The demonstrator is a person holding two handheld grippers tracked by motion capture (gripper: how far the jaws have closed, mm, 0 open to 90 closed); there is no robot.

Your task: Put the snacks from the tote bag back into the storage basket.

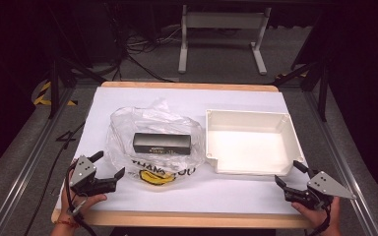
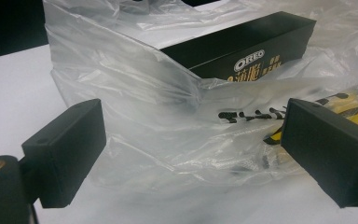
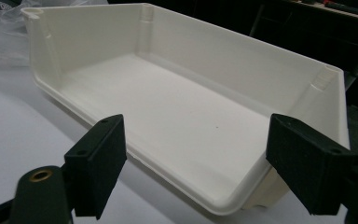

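Nothing begun, it seems: black Oreo carton inside clear plastic bag, cream plastic bin empty; left gripper & right gripper both released, grasping nothing.

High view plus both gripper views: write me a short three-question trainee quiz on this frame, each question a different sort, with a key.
1. True or false: the black box lies inside the clear plastic bag.
2. Multiple choice: the white tray holds A) the box, B) nothing, C) the bag.
3. Fill in: the left gripper has its jaws ____, beside the bag.

Key: 1 true. 2 B. 3 open; the right gripper is open too, near the tray's front corner.
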